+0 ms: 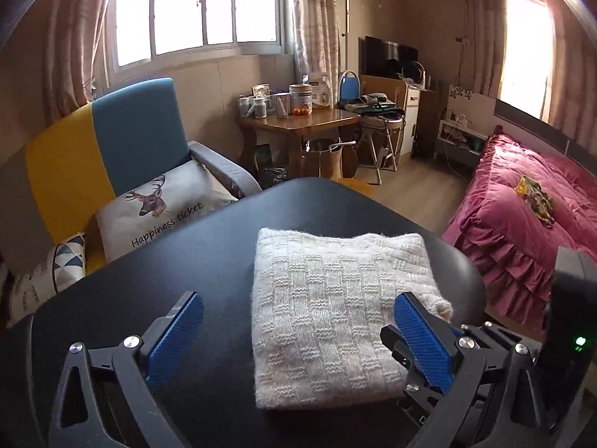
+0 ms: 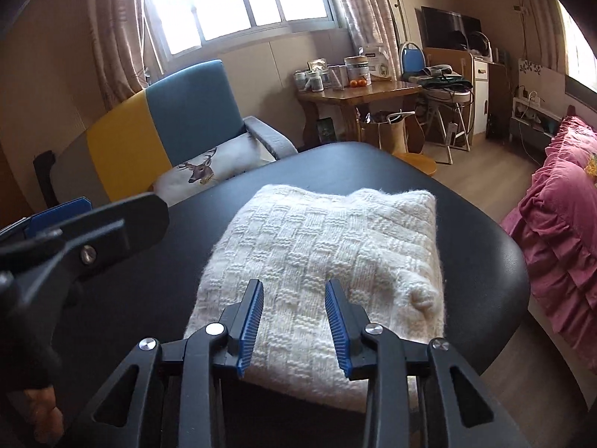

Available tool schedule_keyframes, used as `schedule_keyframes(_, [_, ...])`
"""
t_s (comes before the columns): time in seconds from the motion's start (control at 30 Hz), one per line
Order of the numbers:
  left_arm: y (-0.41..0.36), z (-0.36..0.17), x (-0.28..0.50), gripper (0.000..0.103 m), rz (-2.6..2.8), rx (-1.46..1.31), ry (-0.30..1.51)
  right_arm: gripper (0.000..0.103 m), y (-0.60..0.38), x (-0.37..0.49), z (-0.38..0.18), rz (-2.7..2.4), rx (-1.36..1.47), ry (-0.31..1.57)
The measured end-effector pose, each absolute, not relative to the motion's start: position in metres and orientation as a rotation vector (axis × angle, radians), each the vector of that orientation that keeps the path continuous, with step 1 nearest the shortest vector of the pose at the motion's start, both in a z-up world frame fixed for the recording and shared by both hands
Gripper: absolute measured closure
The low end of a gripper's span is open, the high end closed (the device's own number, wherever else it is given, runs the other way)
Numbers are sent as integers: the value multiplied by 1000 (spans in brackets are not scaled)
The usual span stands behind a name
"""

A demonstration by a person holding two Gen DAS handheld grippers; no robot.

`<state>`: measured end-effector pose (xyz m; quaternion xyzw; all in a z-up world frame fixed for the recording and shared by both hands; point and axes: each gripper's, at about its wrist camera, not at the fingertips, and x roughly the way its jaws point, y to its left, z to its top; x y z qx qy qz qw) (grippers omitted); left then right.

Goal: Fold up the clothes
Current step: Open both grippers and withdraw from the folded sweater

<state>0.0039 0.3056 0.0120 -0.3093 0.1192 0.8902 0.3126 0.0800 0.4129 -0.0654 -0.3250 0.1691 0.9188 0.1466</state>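
**Sweater folded, both tongs off it**

We see the white knit sweater [image 1: 328, 313] lying as a thick rectangular bundle near the middle of the black table [image 1: 123, 298], one fold line along its far edge and a small nub of knit poking out at its right side; to our eye the folding looks done or nearly so.

Our left tongs [image 1: 298, 336] stand wide apart, one blue pad over bare table to the left of the bundle, the other over its right edge; nothing is pinched between them, which reads as a release. From the right wrist view they sit at the table's left edge, clear of the knit.

Our right tongs [image 2: 294, 321] are partly apart above the near edge of the sweater; the knit shows between the pads, yet the pads press on nothing; we judge they hover there to pat or square the near edge, though that is a guess.

No container holds any clothing here; the tins and jars [image 1: 276, 104] on the wooden side table in the background are too small for us to tell their contents.
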Motion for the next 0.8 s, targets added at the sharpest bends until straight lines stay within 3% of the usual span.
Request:
schedule_keyframes(0.2, [297,29,23,0,2447,-692,412,68,410,86,-71,2631,-976,504])
schedule_keyframes(0.8, [294,28,23,0,2374,-738,375,68,409,88,-85,2591,-1037,480])
